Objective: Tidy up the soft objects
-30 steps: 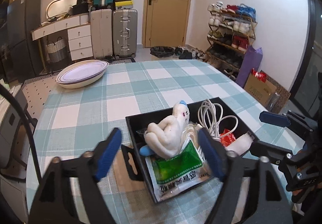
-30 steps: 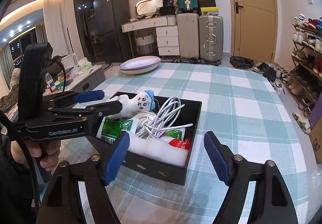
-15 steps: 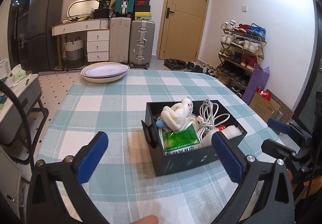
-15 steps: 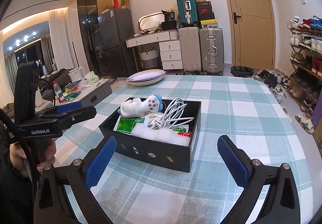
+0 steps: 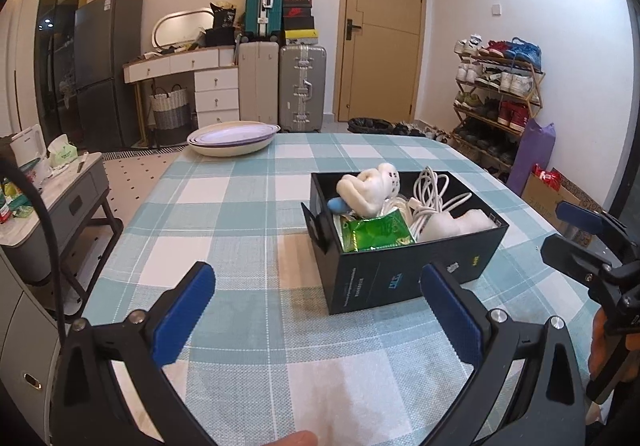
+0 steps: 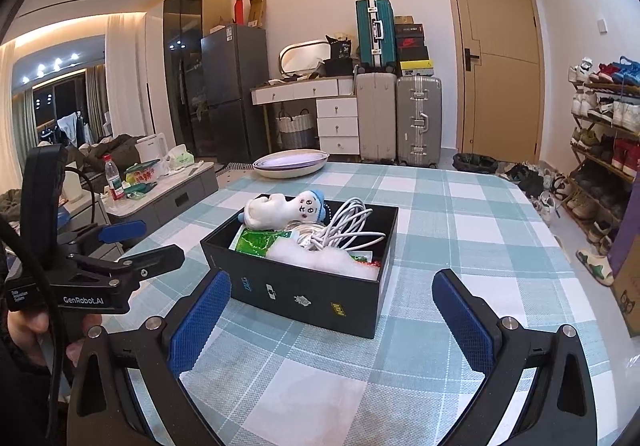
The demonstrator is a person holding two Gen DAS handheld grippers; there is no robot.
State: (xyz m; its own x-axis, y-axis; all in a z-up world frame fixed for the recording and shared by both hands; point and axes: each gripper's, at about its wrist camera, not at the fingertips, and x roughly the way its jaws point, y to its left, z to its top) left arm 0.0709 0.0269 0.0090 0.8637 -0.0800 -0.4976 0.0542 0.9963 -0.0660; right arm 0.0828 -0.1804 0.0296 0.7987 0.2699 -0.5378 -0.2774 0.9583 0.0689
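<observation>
A black box (image 5: 404, 278) (image 6: 304, 294) stands on the checked tablecloth. In it lie a white plush doll with a blue cap (image 5: 370, 187) (image 6: 284, 207), a green packet (image 5: 376, 234) (image 6: 256, 242), a coiled white cable (image 5: 430, 191) (image 6: 344, 226) and white wadding (image 5: 460, 224) (image 6: 320, 260). My left gripper (image 5: 318, 312) is open and empty, held back in front of the box. My right gripper (image 6: 330, 310) is open and empty, also short of the box. Each gripper shows at the edge of the other's view.
A stack of shallow white bowls (image 5: 234, 137) (image 6: 292, 163) sits at the table's far edge. Beyond stand suitcases (image 5: 302, 85), a dresser, a fridge and a shoe rack (image 5: 498, 97). A low side table with clutter (image 5: 44, 181) stands left of the table.
Both grippers have pulled back and up from the box, which now looks smaller and farther away. The plush doll stays in the box. Both grippers stay open.
</observation>
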